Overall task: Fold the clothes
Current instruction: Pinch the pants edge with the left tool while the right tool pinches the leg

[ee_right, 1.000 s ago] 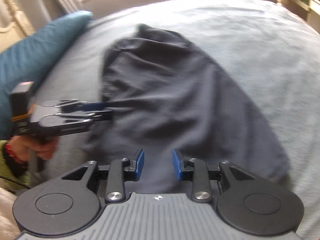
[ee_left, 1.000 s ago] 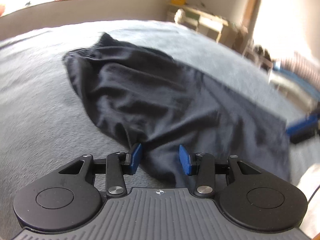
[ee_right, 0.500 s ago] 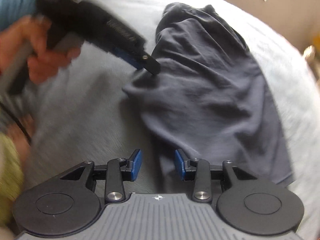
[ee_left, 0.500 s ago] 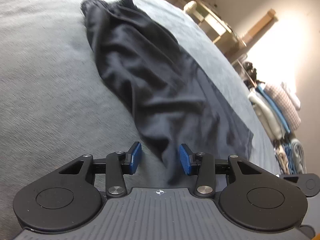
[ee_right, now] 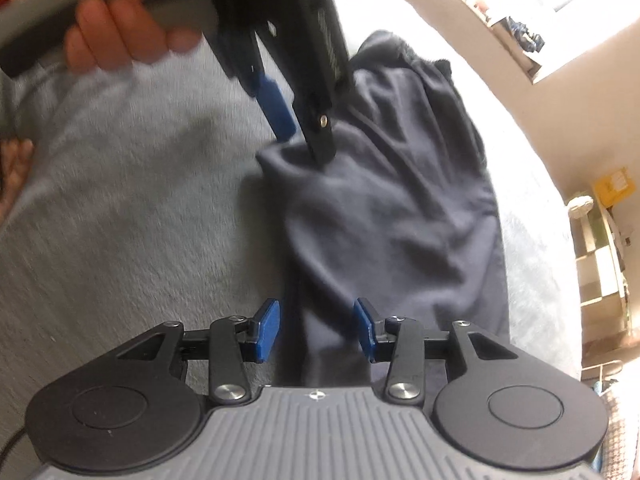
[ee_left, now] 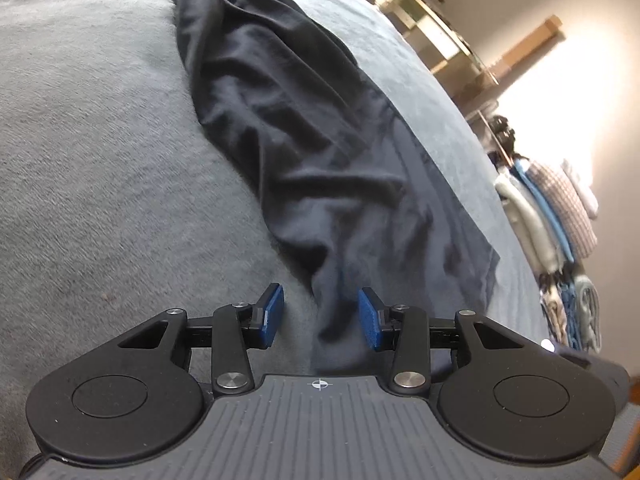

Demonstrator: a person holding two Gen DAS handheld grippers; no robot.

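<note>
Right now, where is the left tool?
In the right wrist view, the left tool sits upper centre, tips at the dark garment's near-left edge.

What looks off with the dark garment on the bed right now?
The dark garment is not flat: it lies bunched in a long, wrinkled strip on the grey blanket, with one flatter layer sticking out along its right side. Both the left tool and the right tool are open around its near end.
</note>
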